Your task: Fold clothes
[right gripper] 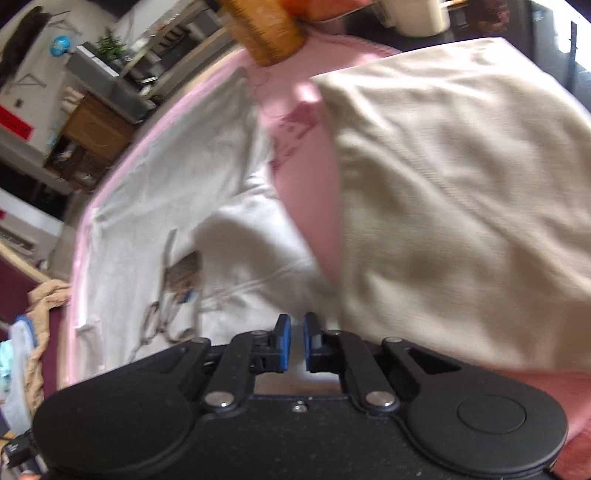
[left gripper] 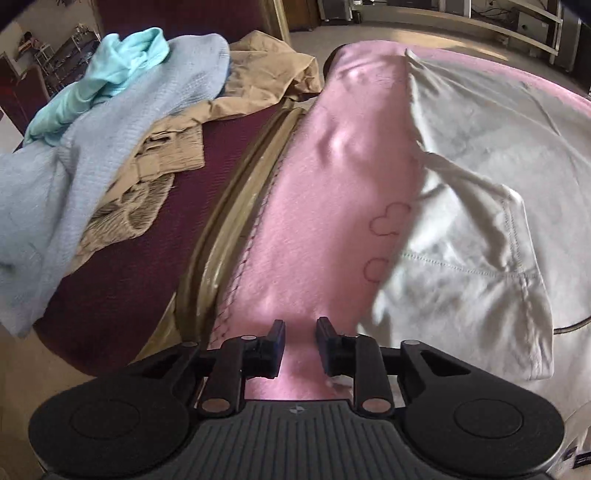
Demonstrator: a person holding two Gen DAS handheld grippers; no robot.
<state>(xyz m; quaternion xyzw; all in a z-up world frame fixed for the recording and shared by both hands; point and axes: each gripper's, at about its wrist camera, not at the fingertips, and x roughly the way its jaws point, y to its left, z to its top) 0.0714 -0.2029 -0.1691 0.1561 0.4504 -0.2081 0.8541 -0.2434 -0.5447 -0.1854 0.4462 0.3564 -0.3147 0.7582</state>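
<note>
A white garment lies spread on a pink blanket, one sleeve folded across it. My left gripper hovers over bare blanket just left of the garment's edge, open, with only pink cloth showing in the gap. The right wrist view shows the white garment with a dark print and a blurred cream fold of cloth to the right. My right gripper sits low at that fold's lower edge. Its blue pads stand a narrow gap apart, and nothing shows between them.
Left of the blanket, a maroon seat with a tan rim carries a light blue sweater, an aqua garment and tan trousers. An orange-brown cylinder stands at the blanket's far edge. Shelves and furniture stand beyond.
</note>
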